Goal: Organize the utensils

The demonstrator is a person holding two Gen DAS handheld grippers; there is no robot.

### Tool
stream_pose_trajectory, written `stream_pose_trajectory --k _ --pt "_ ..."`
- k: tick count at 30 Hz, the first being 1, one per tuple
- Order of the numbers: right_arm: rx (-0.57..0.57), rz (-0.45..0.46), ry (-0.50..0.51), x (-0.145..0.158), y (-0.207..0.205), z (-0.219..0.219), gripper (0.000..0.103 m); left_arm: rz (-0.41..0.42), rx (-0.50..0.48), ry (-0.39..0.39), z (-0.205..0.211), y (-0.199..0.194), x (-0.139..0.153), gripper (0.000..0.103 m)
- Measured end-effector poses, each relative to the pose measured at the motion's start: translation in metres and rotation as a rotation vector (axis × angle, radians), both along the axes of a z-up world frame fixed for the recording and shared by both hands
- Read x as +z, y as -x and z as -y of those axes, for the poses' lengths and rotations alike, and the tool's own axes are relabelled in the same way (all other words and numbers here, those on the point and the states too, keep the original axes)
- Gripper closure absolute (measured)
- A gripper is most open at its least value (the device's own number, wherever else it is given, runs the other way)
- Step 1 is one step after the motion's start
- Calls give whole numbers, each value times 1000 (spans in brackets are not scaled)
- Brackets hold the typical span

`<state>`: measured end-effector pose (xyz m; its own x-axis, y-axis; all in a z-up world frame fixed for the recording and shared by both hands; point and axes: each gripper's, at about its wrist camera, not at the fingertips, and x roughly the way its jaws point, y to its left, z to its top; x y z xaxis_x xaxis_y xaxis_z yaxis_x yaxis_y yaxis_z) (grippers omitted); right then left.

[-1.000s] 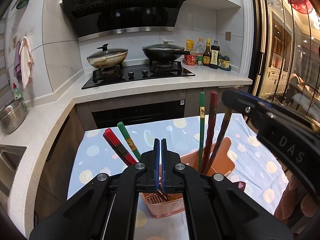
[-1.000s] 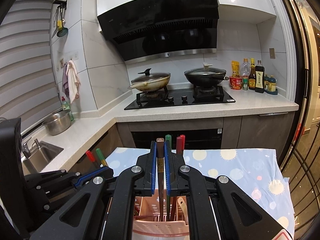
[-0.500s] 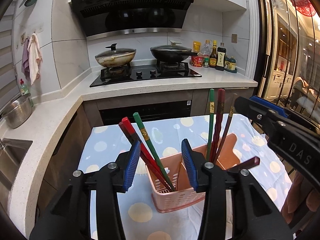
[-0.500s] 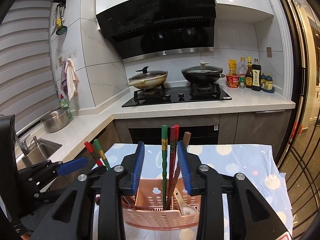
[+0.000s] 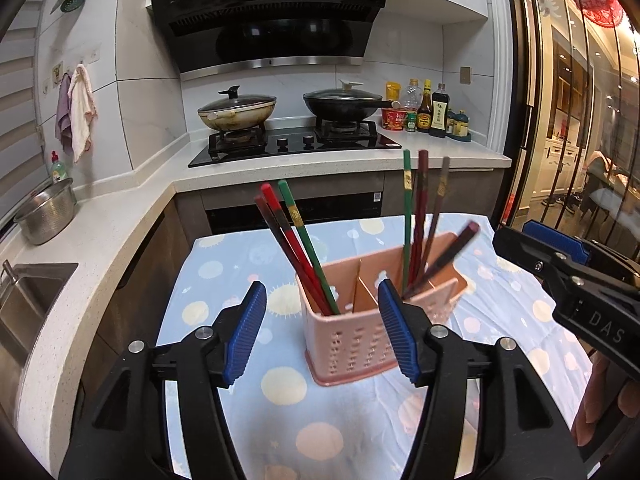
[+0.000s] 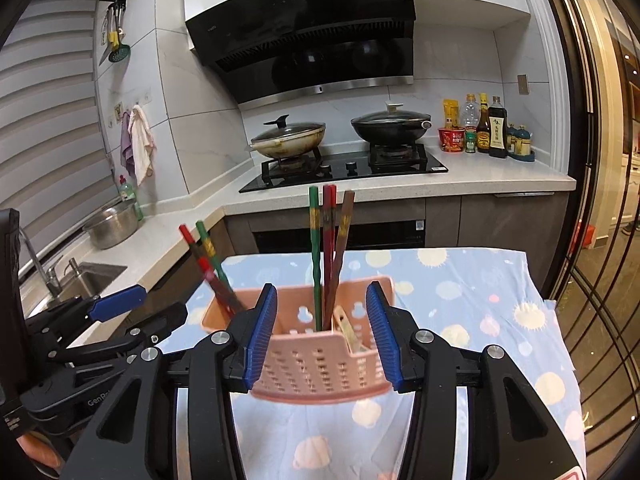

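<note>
Pink utensil caddy [image 5: 352, 332] holds chopsticks [image 5: 416, 220] between both parted, empty grippers [image 5: 320, 336] [image 6: 320, 332]; only the right view shows a spoon [image 6: 348, 334].

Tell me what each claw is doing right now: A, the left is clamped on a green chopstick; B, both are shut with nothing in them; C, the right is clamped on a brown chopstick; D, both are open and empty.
D: the left claw and right claw both stand with blue pads wide apart, nothing between them, while the chopsticks stand in the pink perforated plastic utensil basket.
</note>
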<state>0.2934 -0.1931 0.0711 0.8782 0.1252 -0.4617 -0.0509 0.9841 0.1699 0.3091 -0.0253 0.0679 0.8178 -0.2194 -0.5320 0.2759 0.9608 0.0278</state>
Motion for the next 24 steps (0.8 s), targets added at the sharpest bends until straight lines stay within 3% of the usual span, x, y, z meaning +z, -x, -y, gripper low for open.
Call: stream_pose_trajectory --k 7,13,24 --pt "-12 -11 47 -13 39 -8 49 -2 -6 0 -1 32 -9 36" --pt "-42 -27 86 -24 69 -11 41 9 1 -8 0 58 -17 17" --pt "-88 -58 50 -40 103 -2 28 -13 16 -8 -3 87 -32 10"
